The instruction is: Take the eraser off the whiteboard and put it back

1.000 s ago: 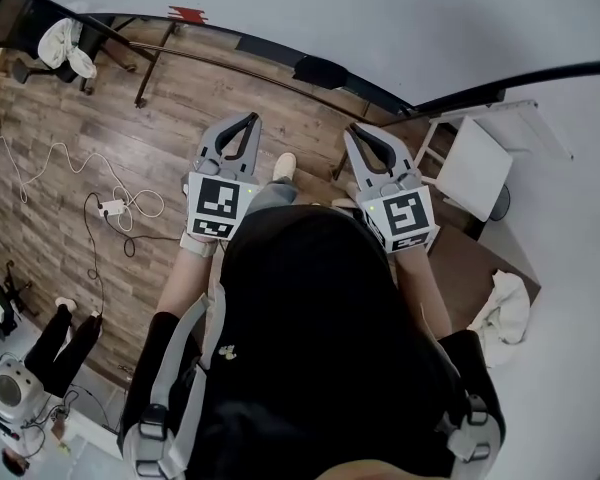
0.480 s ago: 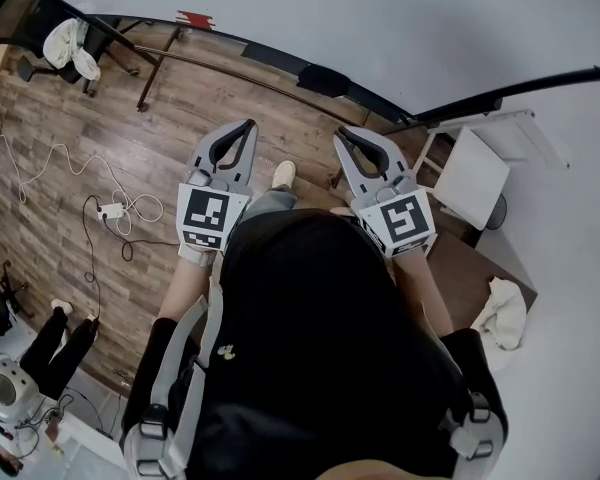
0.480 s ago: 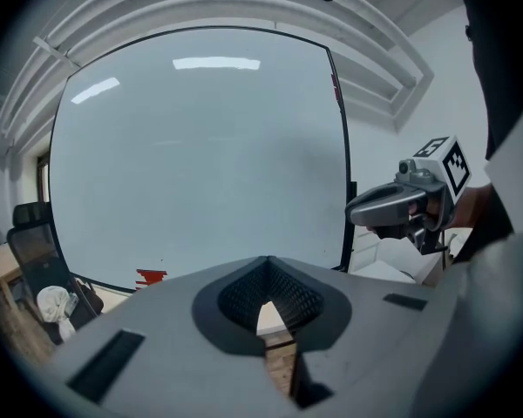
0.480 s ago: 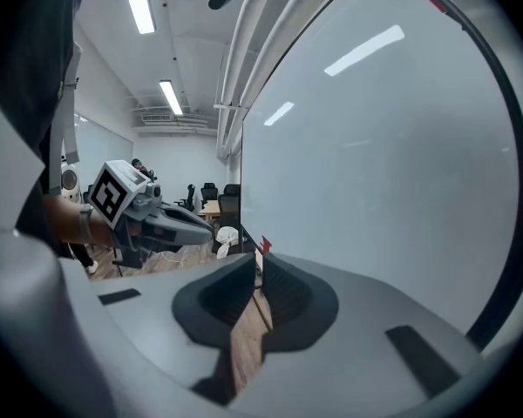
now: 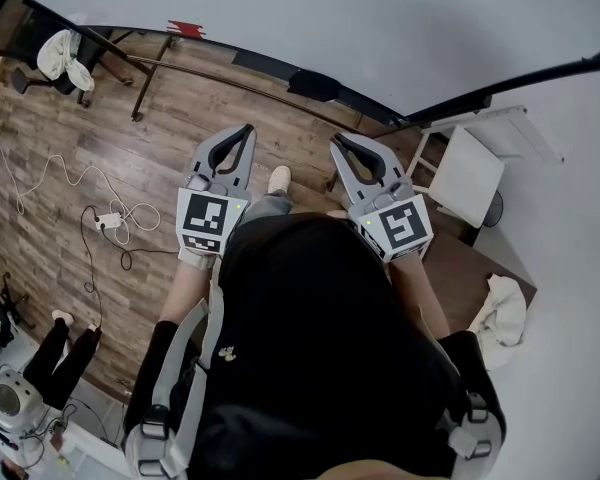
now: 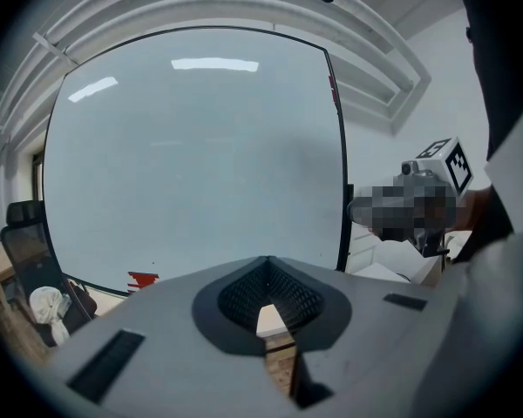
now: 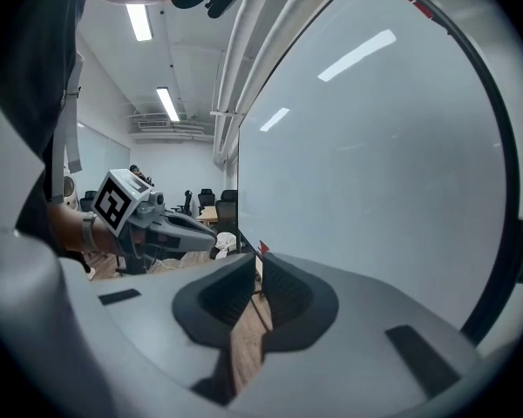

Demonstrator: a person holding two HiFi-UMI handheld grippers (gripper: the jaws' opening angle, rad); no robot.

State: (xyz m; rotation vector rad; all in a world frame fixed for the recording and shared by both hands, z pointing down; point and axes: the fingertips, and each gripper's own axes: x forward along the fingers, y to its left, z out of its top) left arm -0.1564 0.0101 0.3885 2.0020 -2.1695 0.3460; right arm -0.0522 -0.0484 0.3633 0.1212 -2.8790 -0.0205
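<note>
Two grippers in play. The left gripper (image 5: 246, 128) and right gripper (image 5: 336, 142) are side by side in front of my chest, both pointing toward the whiteboard (image 5: 330, 18) and well apart from it.

Left gripper view: jaw tips clenched together, nothing between them, just floor showing thru the slot behind the tips. Right gripper view: same story as far as I can see, pads drawn together to a thin slit, empty. One marker cube per gripper, so 2 cubes total.

One whiteboard, surface clean. One dark block, which I take for the eraser (image 5: 313, 85), sits on the board's bottom edge, ahead of the two grippers and touched by neither. One small red piece (image 5: 185, 28) also on that bottom edge, further left.

Wood floor (image 5: 170, 118) has 1 white power strip (image 5: 105, 220) with looped cables, and 1 shoe (image 5: 279, 179) shows between the grippers. Left rear: 1 chair w/ white cloth (image 5: 60, 53). Right side: 1 white stand (image 5: 475, 173) and 1 more crumpled white cloth (image 5: 500, 308).
</note>
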